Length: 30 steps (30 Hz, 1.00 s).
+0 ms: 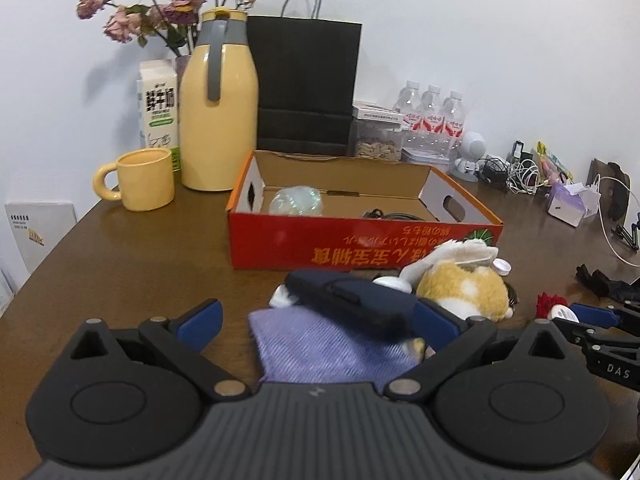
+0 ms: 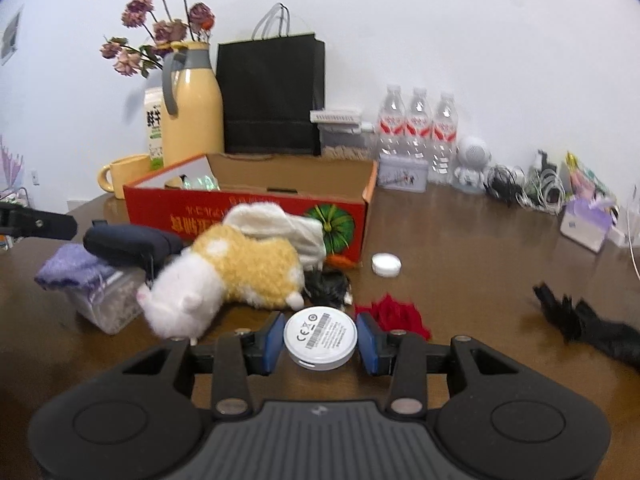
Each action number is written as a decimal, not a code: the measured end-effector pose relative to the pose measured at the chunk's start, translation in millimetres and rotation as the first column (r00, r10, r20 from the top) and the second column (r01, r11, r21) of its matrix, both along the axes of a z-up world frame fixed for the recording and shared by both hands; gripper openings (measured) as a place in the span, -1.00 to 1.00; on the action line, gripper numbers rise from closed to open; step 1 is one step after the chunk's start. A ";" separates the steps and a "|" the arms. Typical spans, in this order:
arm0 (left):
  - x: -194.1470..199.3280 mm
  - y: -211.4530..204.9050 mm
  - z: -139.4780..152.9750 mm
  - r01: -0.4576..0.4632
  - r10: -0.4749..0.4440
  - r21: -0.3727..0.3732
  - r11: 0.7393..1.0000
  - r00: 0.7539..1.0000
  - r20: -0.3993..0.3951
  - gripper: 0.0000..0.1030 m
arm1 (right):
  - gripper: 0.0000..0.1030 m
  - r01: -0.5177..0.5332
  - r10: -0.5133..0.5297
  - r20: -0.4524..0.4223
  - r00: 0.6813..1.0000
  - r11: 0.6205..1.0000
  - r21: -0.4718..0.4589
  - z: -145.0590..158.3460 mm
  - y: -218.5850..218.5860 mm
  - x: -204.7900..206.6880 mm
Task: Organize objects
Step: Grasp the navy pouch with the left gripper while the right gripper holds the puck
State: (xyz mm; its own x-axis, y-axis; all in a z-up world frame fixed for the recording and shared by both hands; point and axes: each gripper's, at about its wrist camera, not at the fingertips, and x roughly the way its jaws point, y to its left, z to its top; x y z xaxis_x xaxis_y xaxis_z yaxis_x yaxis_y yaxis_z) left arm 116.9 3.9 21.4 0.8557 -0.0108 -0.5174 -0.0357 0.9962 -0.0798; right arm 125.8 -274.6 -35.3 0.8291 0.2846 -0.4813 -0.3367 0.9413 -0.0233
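Dark brown wooden counter [image 2: 460, 240] against white wall. On it: red cardboard box [image 2: 256, 216], yellow mug [image 1: 146, 178], yellow jug [image 1: 218, 120], black paper bag [image 1: 306, 84], three water bottles [image 2: 418, 128], plush toy [image 2: 236, 276], small white lid [image 2: 386, 264].

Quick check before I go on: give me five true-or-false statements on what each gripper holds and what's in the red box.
1. The right gripper is shut on the white round disc. True.
2. The left gripper grips the purple cloth. False: it is open.
3. The red cardboard box is empty. False: a clear plastic item lies inside.
4. The plush toy lies outside the box. True.
5. The yellow mug lies tipped over. False: upright.
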 end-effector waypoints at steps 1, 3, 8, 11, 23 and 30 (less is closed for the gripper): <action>5.4 -2.7 2.2 0.003 -0.003 0.003 1.000 1.000 -0.010 1.00 | -0.25 -0.008 0.008 0.008 1.000 1.000 -0.002 2.1 1.0 1.7; 19.5 -7.4 6.4 0.004 -0.004 0.006 1.000 0.999 -0.042 1.00 | -0.25 -0.027 0.028 0.026 0.999 1.000 -0.008 6.7 3.9 5.9; 67.5 -13.6 10.7 -0.006 0.003 -0.014 1.000 0.980 -0.200 1.00 | -0.25 -0.072 0.074 0.072 0.995 0.997 -0.025 17.6 8.3 20.0; 93.7 -19.1 9.0 -0.033 0.035 0.010 0.999 0.957 -0.288 1.00 | -0.25 -0.098 0.100 0.094 0.991 0.995 -0.027 24.6 8.8 30.2; 146.9 -34.8 -7.5 -0.117 0.172 0.145 0.982 0.871 -0.461 1.00 | -0.25 -0.186 0.207 0.118 0.971 0.969 -0.163 33.8 15.3 91.5; 166.4 -44.7 -16.4 -0.122 0.209 0.194 0.973 0.820 -0.532 1.00 | -0.25 -0.228 0.242 0.076 0.967 0.961 -0.158 28.6 14.2 126.3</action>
